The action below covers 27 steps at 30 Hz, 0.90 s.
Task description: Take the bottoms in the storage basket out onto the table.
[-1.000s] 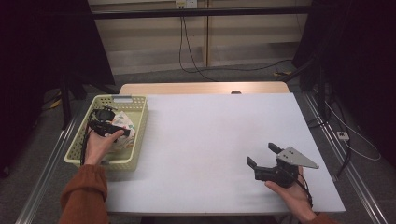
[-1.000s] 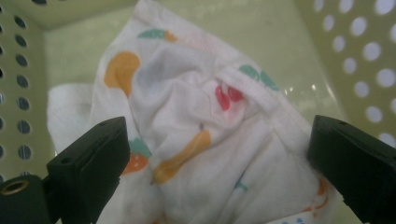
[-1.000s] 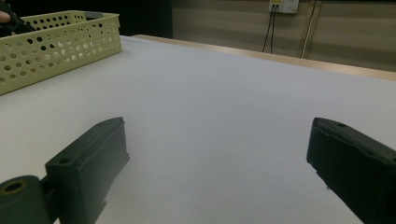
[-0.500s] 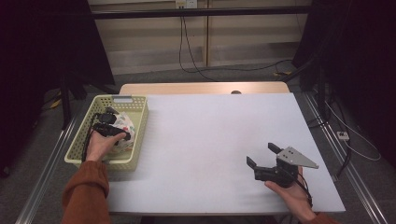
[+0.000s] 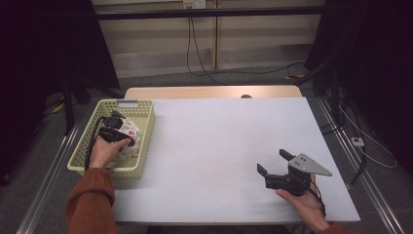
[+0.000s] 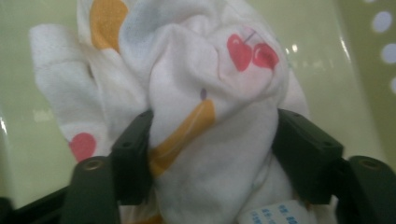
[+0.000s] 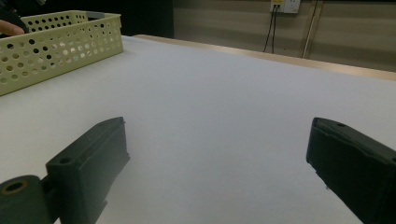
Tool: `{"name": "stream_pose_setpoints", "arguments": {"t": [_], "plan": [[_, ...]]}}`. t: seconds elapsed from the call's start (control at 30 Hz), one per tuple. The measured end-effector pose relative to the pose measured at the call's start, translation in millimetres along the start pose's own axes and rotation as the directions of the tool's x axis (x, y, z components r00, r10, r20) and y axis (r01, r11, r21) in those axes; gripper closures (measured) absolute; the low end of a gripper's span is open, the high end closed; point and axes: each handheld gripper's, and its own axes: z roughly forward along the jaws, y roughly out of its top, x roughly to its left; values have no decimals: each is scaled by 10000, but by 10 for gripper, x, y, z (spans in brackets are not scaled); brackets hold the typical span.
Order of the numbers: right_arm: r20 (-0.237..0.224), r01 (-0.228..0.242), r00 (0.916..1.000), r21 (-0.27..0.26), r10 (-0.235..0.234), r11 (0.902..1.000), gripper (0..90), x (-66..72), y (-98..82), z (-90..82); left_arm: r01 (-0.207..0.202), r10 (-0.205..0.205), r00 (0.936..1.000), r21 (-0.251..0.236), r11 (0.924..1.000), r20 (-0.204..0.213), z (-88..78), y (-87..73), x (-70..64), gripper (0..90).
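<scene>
Compared with a second back: left gripper [image 5: 118,138] now sunk lower into the yellow-green basket [image 5: 145,127] at the left edge of the worktop [image 5: 219,141], jaws just been closing, with the cloth between them. Half a second back, jaws a bit higher over the pile. Right side same as before, no shift at all.

Left gripper view: black jaws pressed in on both sides of a bunched white cloth [image 6: 210,121] with red cherries and orange stripes, so gripping the cloth, bunch sitting on the basket floor. Small printed label poking out at the bottom.

Left hand [image 5: 104,151] reaching in over the near wall of the basket, rust-coloured sleeve [image 5: 90,200] trailing back to the near edge, cable looped over the wrist.

Right gripper [image 5: 273,165] held just above the near right part of the worktop, palm cupped underneath, grey plate on top, jaws wide open with nothing between them, pointed far-left toward the basket.
</scene>
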Motion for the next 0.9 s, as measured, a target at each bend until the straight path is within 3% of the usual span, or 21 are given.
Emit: {"name": "stream_pose_setpoints", "arguments": {"t": [0.13, 0.3, 0.37, 0.7, 0.9], "plan": [[-3, 83, 10000, 0, -83, 10000, 53, -11, -1, 6, -359, 360, 9993, -25, 9994, 71, -20, 5, -39, 489], [-21, 16, 10000, -18, -16, 10000, 53, -7, 2, 12, -499, 502, 9984, -127, 9987, 249, -22, 6, -80, 649], [-23, 17, 10000, -11, -17, 10000, 53, -8, 3, 17, -612, 612, 9972, -19, 9981, 439, -28, 16, -90, 762], [-14, -3, 10000, 25, 3, 10000, 54, -17, 4, 24, -492, 496, 9978, -94, 9987, 439, -58, 31, -103, 808], [-34, -19, 10000, 6, 19, 10000, 54, -6, 7, 30, -601, 622, 9977, -705, 9957, 276, -153, 25, -119, 811]]}}
